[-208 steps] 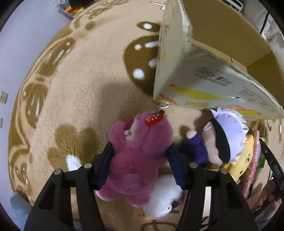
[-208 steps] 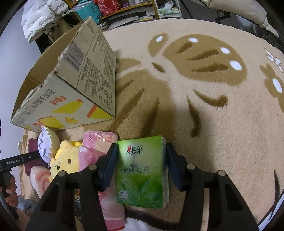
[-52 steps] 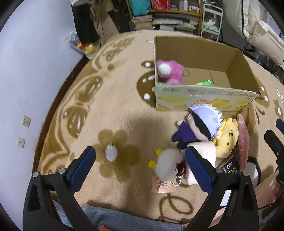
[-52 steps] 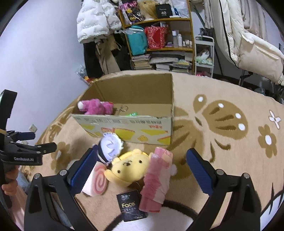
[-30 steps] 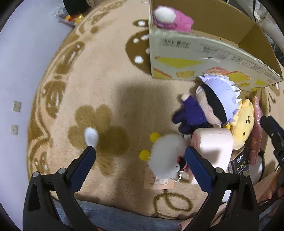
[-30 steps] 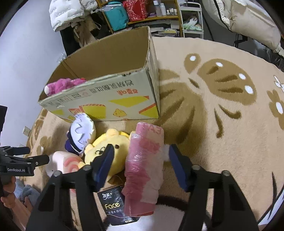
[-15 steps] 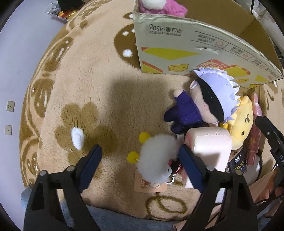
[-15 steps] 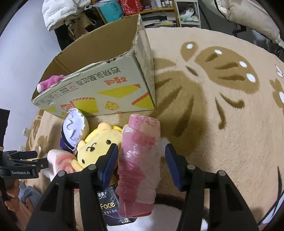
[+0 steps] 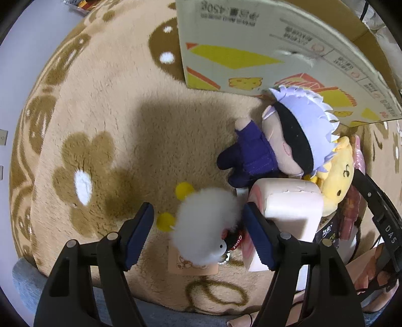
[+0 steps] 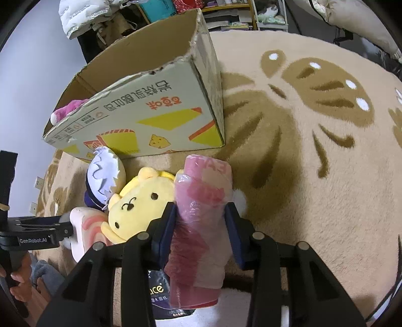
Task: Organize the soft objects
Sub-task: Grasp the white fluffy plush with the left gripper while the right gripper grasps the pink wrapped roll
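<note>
My left gripper (image 9: pixel 198 226) is open around a white fluffy plush (image 9: pixel 203 226) with yellow feet that lies on the carpet; its pads stand beside the plush. My right gripper (image 10: pixel 201 226) has its pads pressed on both sides of a pink plastic-wrapped roll (image 10: pixel 201 221). A white-haired doll in purple (image 9: pixel 281 140), a yellow plush (image 10: pixel 140 201) and a pink swirl-roll cushion (image 9: pixel 289 203) lie between them. The cardboard box (image 10: pixel 140 113) stands behind, with a pink plush (image 10: pixel 67 109) inside.
A dark tissue pack (image 10: pixel 160 296) lies under the pink roll. The beige patterned carpet (image 10: pixel 314 163) spreads to the right. Shelves and clothes (image 10: pixel 100 15) stand behind the box. The left gripper's body (image 10: pixel 30 236) shows at the right wrist view's left edge.
Both grippers came down from high above the pile. The left jaws have narrowed around the white plush. The right jaws have closed onto the pink roll.
</note>
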Demonstrator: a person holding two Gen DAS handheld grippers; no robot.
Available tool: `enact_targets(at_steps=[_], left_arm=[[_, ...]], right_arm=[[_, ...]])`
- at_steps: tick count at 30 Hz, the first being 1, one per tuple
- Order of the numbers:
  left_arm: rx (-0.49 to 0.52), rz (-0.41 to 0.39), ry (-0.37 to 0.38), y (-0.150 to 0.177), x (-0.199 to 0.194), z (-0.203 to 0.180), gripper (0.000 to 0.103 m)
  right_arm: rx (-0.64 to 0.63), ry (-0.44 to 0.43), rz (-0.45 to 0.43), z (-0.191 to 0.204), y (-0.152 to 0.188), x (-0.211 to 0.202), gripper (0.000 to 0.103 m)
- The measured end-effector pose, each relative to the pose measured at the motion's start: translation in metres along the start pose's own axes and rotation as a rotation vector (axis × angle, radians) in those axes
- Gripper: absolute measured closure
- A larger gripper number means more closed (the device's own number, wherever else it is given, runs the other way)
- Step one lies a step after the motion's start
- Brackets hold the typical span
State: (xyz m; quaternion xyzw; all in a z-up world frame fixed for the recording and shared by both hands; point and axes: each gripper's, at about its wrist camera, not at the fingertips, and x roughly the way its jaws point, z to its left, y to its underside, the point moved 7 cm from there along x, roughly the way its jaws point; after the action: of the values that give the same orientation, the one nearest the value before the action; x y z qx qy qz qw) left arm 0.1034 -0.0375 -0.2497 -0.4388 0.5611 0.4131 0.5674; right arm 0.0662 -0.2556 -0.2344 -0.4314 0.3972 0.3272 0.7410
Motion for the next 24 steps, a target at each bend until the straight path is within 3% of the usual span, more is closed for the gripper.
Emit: enact_targets(at_steps=[1, 3, 5, 10, 14, 16, 18, 24], left_arm=[[0.002, 0.001, 0.002, 0.0, 0.002, 0.0, 0.032], [0.002, 0.013, 0.032, 0.0, 0.005, -0.005, 0.047], [-0.01, 0.032, 0.072, 0.002, 0.008, -0.008, 0.053], [-0.025, 0.014, 0.086, -0.001, 0.009, -0.007, 0.061], [-0.008, -0.041, 0.051, -0.001, -0.004, -0.001, 0.064], [-0.003, -0.063, 0.043, 0.0, -0.013, -0.003, 0.064], [0.006, -0.096, 0.02, 0.0, -0.019, -0.003, 0.064], [0.02, -0.211, -0.021, -0.006, -0.047, -0.003, 0.065]], right_arm=[[0.008, -0.005, 0.005, 0.0, 0.0, 0.001, 0.058], [0.033, -0.02, 0.023, -0.004, 0.002, 0.005, 0.055], [0.079, -0.061, 0.037, -0.01, 0.003, 0.008, 0.055], [0.138, -0.127, 0.054, -0.017, 0.003, 0.013, 0.055], [0.133, -0.136, 0.046, -0.016, 0.002, 0.011, 0.056], [0.121, -0.132, 0.035, -0.015, 0.002, 0.009, 0.06], [0.116, -0.134, 0.012, -0.012, 0.0, 0.006, 0.075], [0.08, -0.132, -0.041, -0.008, -0.001, -0.012, 0.084]])
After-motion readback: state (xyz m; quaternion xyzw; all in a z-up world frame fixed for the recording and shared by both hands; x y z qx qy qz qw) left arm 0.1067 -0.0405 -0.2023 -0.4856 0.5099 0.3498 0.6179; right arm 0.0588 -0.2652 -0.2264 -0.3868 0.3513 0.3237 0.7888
